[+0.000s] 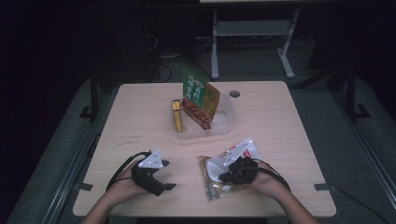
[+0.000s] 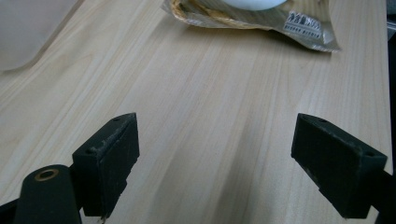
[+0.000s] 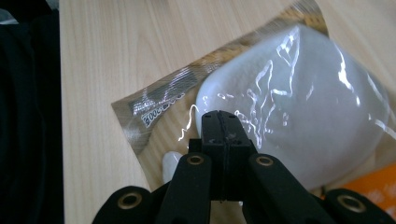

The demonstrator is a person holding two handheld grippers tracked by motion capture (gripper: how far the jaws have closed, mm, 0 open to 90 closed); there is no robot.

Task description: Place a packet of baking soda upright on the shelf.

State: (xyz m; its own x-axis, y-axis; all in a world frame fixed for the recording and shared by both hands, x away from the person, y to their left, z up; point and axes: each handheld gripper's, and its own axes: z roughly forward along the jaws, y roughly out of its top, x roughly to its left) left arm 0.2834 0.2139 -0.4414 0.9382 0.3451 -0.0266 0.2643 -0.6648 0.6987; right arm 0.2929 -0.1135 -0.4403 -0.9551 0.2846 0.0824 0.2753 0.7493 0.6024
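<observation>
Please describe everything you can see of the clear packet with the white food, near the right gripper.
The clear packet is a glossy plastic bag with brownish printed edges and a small white label. Inside sits a rounded white lump. It lies flat on the wooden table, near the front edge. The right gripper is over it with jaws shut together; whether they pinch the film I cannot tell.

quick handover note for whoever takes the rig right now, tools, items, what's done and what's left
Left tool: open, idle above bare table.
Right tool: jaws shut, over the white-filled packet near the table's front edge; whether it pinches the film, I cannot tell.
Clear tub at centre already holds a green-orange pouch and a yellow box.
Left: probably the packet into the tub.
</observation>
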